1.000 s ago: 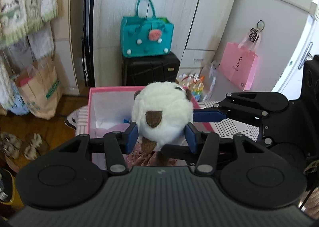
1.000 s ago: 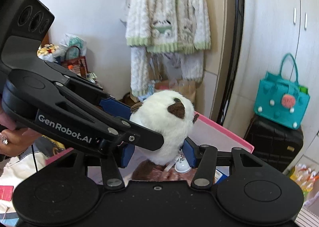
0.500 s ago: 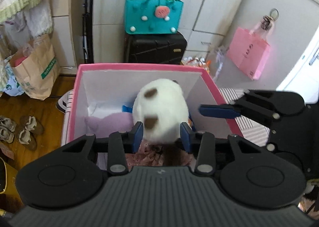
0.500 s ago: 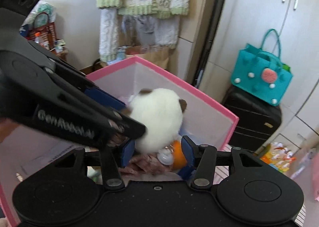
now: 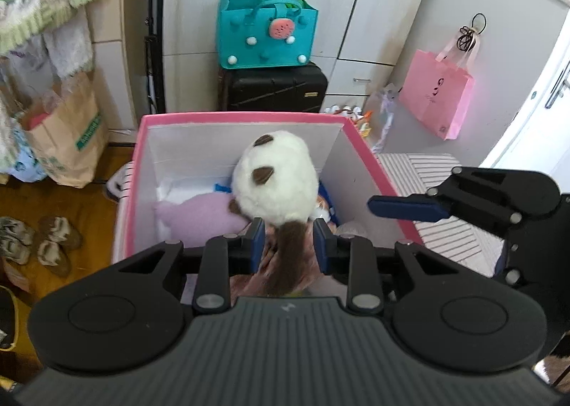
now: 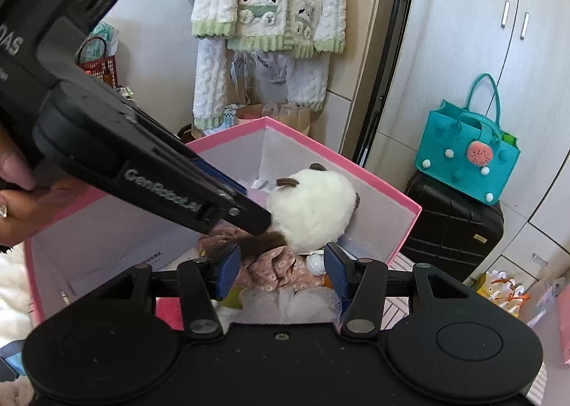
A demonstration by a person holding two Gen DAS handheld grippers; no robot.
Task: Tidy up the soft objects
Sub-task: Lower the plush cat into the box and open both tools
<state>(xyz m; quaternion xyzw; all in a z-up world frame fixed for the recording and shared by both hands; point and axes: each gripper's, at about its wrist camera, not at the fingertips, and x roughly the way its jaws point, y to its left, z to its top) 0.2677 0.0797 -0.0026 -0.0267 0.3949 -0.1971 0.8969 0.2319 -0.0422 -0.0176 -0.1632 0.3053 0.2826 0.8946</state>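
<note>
A white plush animal [image 5: 279,178] with brown ears and a brown tail lies head-down inside the pink-rimmed box [image 5: 245,118], on a lilac plush [image 5: 199,213] and pink floral cloth. My left gripper [image 5: 289,245] sits over the box's near edge, its jaws partly open, with the brown tail [image 5: 285,256] between them; contact is unclear. My right gripper [image 6: 281,263] is open and empty above the box [image 6: 377,181], just behind the plush [image 6: 313,210]. In the left wrist view its blue-padded finger [image 5: 406,208] hovers beside the box's right wall.
A teal bag [image 5: 265,35] sits on a black suitcase [image 5: 272,88] behind the box. A pink paper bag [image 5: 436,96] hangs at right. A brown paper bag [image 5: 67,135] and slippers [image 5: 39,242] lie left. Fleece clothes [image 6: 270,14] hang on the wall.
The plush went from held high between both grippers down into the box. My right gripper let go and drew back. My left gripper's jaws slid down to the tail.
</note>
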